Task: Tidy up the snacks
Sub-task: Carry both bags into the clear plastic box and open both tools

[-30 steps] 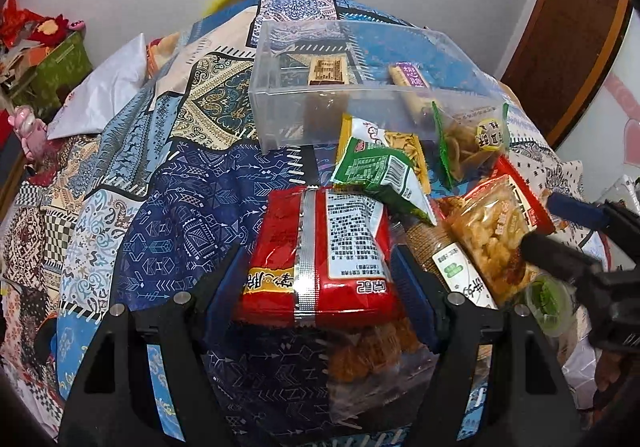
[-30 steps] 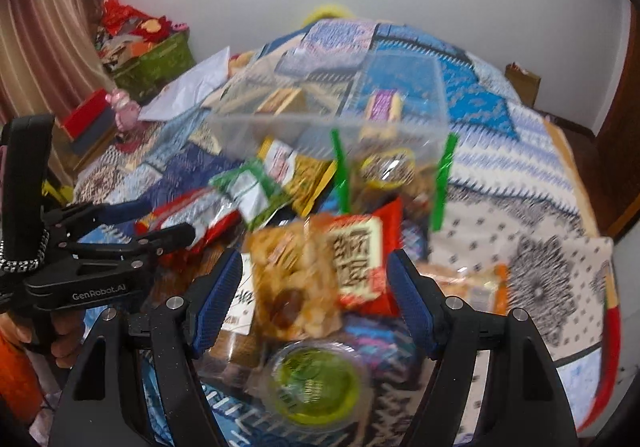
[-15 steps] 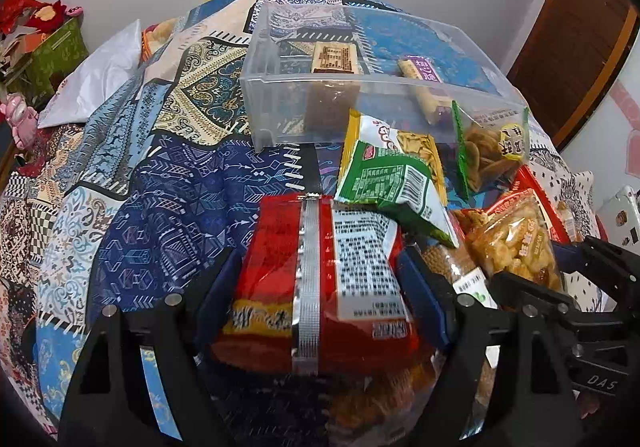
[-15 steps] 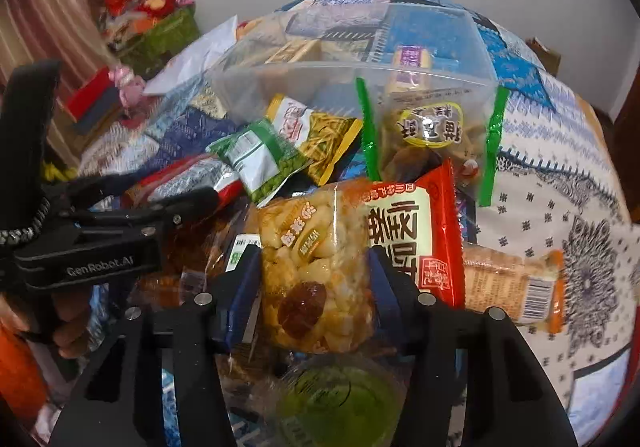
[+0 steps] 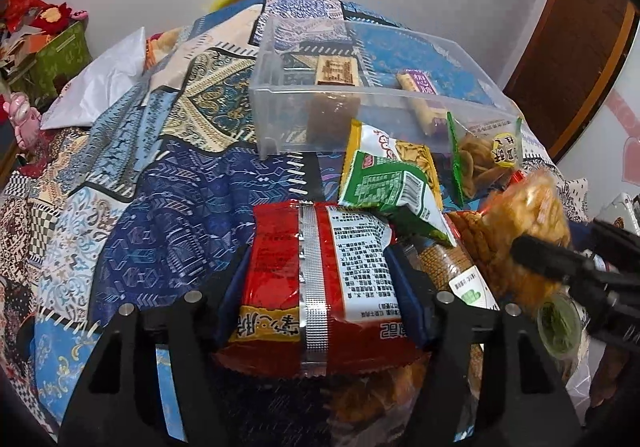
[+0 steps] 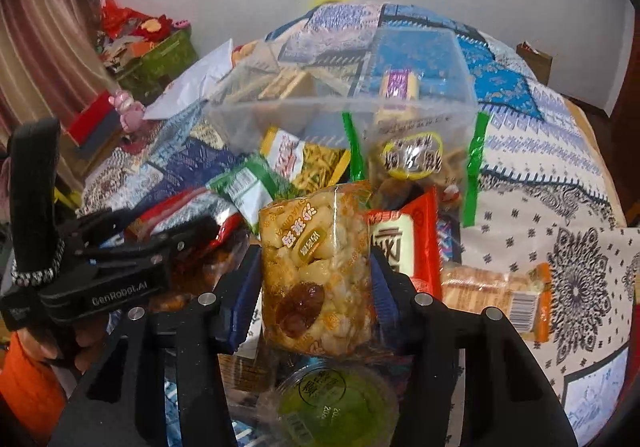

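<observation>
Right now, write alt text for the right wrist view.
Right gripper jaws clamp a clear packet of pale puffed snacks above a snack pile on a patterned quilt. A clear plastic bin sits behind; the left gripper holds a red packet.

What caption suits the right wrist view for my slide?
Right gripper grips a clear snack bag before the plastic bin.
</observation>
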The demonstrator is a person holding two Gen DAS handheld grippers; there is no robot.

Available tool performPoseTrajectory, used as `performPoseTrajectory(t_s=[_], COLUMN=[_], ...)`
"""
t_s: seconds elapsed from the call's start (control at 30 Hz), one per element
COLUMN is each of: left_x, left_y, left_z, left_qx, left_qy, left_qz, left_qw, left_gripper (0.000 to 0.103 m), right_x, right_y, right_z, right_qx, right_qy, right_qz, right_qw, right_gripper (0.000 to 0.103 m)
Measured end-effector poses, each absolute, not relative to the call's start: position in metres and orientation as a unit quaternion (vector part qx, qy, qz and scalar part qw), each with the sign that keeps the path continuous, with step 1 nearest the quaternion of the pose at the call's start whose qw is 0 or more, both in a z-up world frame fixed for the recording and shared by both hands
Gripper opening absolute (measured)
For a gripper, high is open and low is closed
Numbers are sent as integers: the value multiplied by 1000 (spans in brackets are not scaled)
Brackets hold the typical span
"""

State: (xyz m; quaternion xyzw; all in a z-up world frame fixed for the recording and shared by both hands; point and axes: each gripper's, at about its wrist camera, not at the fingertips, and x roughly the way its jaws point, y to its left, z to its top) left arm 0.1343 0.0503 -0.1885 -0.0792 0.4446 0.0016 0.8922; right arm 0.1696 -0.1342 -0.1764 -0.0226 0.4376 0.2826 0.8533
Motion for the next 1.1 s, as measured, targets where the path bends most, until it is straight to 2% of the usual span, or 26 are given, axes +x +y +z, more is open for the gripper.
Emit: performPoseTrajectory(t_s=[0.57,1.1], left_x=[110,179], left_y=[61,41], left_z=[-117,-77], left_qx=[-74,-73], left_qy=[363,318], left_qz=[12,-9], left_qw=[929,945], left_gripper=[64,64], right_x=[181,230], right_y=[-148,-151], right_z=[-126,-88], right_qx=[4,15], right_qy=[382,337], right_qz=[274,257], right_qw=[883,905], right_gripper=[48,48])
